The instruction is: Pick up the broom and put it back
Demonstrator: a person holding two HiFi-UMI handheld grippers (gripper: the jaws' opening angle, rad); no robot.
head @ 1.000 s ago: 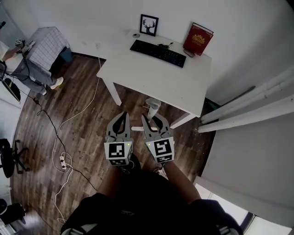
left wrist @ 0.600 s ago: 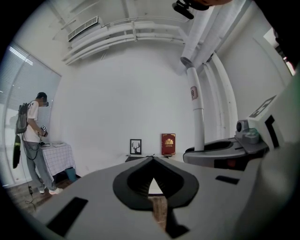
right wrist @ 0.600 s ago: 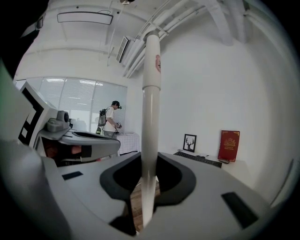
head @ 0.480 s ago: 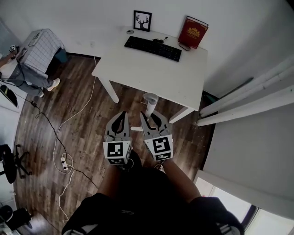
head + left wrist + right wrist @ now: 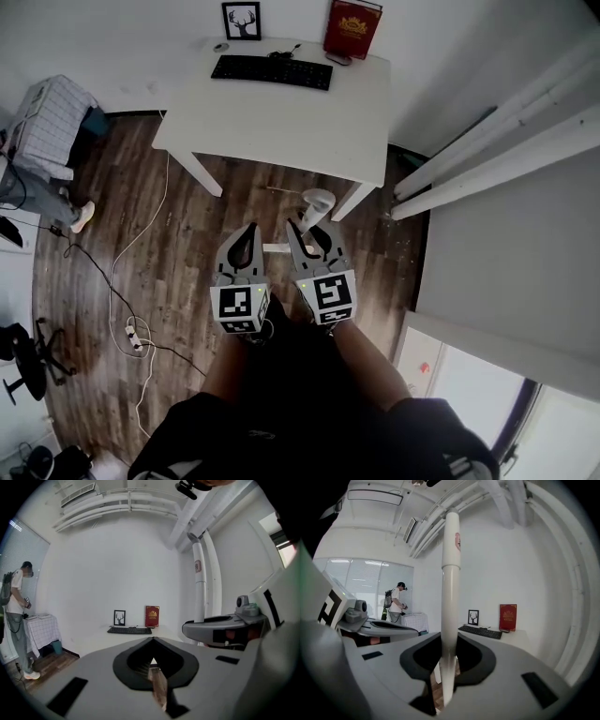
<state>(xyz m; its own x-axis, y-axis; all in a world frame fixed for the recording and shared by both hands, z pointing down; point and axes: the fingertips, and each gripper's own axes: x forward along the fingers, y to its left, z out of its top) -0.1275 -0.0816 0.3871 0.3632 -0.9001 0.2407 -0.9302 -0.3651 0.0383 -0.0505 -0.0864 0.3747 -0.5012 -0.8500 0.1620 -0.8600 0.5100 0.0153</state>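
The broom's white handle stands upright between the jaws of my right gripper, which is shut on it. In the head view the handle's round top shows just ahead of the right gripper. Its brush end is hidden. My left gripper is held close beside the right one, a little to its left. The left gripper's jaws meet at the tips with nothing between them. From the left gripper view the handle rises above the right gripper.
A white desk stands ahead with a keyboard, a red book and a framed picture. White pipes and a wall close the right side. Cables and a power strip lie on the wood floor. A person stands far left.
The desk has slid up and to the left in the head view as I shifted right, toward the wall with the pipes. Both grippers kept their pose; the broom stays gripped.
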